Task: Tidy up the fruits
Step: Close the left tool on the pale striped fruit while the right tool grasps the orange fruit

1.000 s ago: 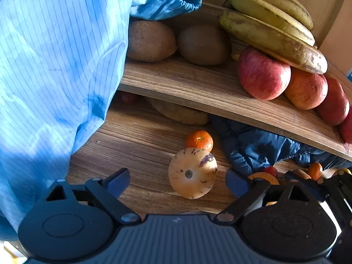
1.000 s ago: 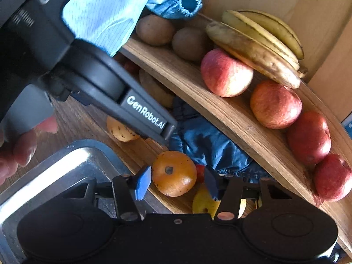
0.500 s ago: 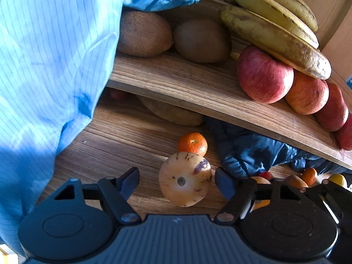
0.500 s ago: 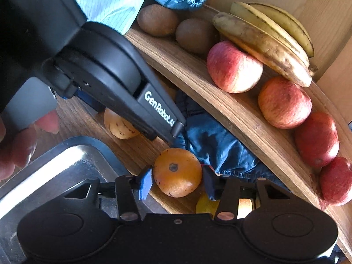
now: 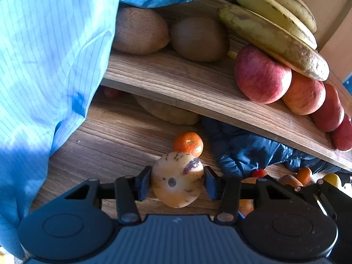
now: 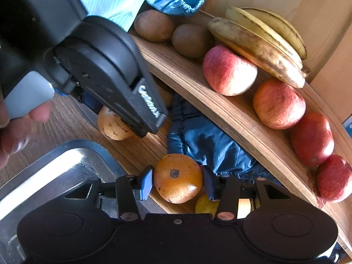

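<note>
A pale yellow fruit with purple speckles [image 5: 173, 171] sits on the wooden table between the pads of my left gripper [image 5: 177, 182]. The jaws are closing and both pads touch its sides. In the right wrist view the same fruit [image 6: 112, 125] shows under the left gripper's black housing [image 6: 105, 66]. My right gripper [image 6: 177, 181] is shut on an orange [image 6: 178, 176], one pad on each side. A small mandarin [image 5: 188, 144] lies just behind the speckled fruit.
A curved wooden shelf [image 5: 198, 88] above the table carries two kiwis [image 5: 138, 30], bananas [image 5: 275, 26] and several red apples [image 5: 261, 74]. Dark blue cloth [image 5: 242, 154] lies under it. A metal tray [image 6: 55, 171] sits at lower left. A light blue sleeve [image 5: 44, 66] fills the left.
The left jaws have come in from wide apart until both pads meet the speckled fruit, and the gripper has dropped a little towards it. The right gripper still holds the orange.
</note>
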A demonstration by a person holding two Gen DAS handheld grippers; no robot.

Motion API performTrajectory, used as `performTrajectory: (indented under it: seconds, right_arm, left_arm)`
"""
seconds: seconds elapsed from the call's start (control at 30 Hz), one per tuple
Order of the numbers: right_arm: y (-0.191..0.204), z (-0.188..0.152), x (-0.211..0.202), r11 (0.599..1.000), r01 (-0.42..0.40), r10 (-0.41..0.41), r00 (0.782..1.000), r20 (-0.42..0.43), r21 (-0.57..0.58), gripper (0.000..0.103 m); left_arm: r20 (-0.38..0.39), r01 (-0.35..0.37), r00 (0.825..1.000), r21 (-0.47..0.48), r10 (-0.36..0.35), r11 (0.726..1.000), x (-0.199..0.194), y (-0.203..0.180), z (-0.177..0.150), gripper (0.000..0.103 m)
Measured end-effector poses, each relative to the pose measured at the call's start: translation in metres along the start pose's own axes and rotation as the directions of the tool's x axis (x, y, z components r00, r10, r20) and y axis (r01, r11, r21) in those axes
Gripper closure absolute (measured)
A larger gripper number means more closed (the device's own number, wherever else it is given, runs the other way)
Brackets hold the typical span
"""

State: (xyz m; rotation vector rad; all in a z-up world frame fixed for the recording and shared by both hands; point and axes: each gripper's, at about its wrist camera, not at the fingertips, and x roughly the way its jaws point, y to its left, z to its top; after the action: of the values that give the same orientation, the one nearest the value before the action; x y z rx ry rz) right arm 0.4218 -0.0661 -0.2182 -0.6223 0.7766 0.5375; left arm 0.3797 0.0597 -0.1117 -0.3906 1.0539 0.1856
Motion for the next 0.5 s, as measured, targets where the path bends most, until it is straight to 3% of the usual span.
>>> performTrajectory:
  seconds: [0.27, 0.5]
  right_arm:
    - [-0.004, -0.004, -0.015, 1.0, 0.017, -0.018, 1.0, 0.023, 0.018, 0.055]
    - [0.006, -0.005, -0.041, 0.998, 0.031, -0.033, 0.999, 0.04, 0.047, 0.055]
  left_arm:
    - [0.021, -0.023, 1.0, 0.012, 0.022, 1.0, -0.008, 0.007, -0.009, 0.05]
    - [0.044, -0.003, 0.999, 0.026, 0.002, 1.0, -0.026, 0.015, -0.017, 0.05]
